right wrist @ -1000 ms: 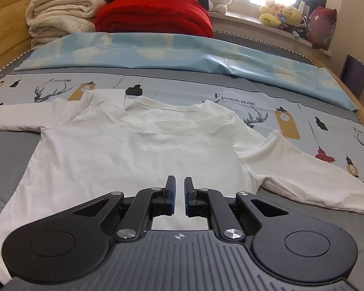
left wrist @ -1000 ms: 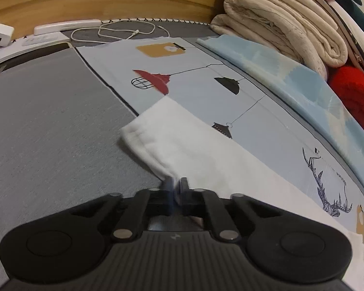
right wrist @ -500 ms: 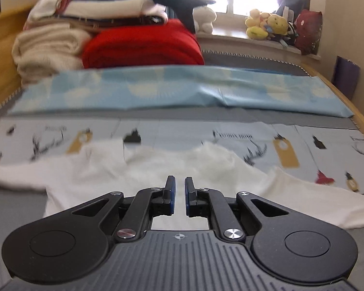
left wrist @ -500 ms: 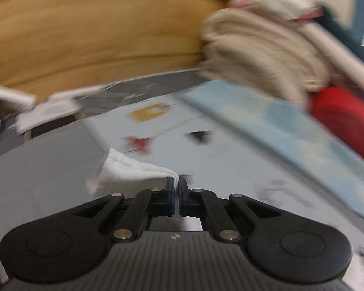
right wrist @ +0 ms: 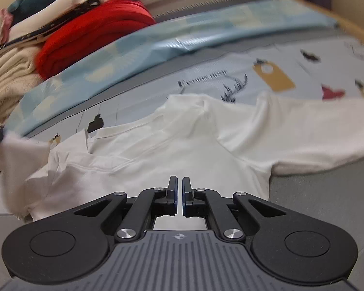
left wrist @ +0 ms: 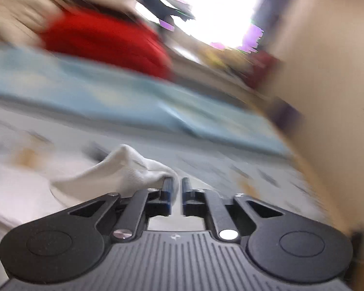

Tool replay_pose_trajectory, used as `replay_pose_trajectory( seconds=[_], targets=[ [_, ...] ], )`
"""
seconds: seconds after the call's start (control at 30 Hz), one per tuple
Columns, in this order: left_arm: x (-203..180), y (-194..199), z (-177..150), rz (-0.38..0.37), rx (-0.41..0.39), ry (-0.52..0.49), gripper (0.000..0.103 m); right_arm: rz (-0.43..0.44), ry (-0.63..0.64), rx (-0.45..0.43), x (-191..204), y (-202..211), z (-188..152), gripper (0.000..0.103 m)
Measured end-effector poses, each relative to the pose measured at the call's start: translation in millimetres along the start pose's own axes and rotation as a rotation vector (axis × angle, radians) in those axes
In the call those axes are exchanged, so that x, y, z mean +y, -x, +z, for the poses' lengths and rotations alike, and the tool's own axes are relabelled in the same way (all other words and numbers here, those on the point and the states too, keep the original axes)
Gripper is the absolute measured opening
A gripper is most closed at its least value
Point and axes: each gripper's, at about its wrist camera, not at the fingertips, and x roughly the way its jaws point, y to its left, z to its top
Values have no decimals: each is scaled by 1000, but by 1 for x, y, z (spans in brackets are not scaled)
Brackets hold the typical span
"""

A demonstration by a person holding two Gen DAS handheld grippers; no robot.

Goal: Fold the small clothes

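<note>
- The shirt (right wrist: 172,155) lies mostly flat on the bed (right wrist: 327,194), straight ahead of the right gripper (right wrist: 178,189), collar away from it.
- Right gripper: jaws nearly together with a thin gap, nothing between them; it hovers over the shirt's lower body.
- Left gripper (left wrist: 176,186): the sleeve (left wrist: 119,172) drapes over its left finger and bunches ahead-left of the tips. A narrow gap shows between the jaws, and I cannot tell whether cloth is pinched there; this view is heavily blurred.
- In the right view the other sleeve (right wrist: 315,133) lies spread out ahead-right, unfolded.
- Judgement: early stage. One sleeve fold is under way; the other sleeve and the body folds remain.
</note>
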Motion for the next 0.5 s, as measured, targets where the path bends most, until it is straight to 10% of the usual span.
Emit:
replay_pose_trajectory(
  seconds=[0.1,0.4,0.5],
  targets=[
    [-9,-13,-10,-14,60,-31,25,39,-49,14,-12,-8,3,4],
    [100,-1,15,523,73,113,25,55,-110,67,-16,-40,8,12],
    [130,9,23,577,71,212,25,40,-89,67,-10,-46,12,22]
  ],
)
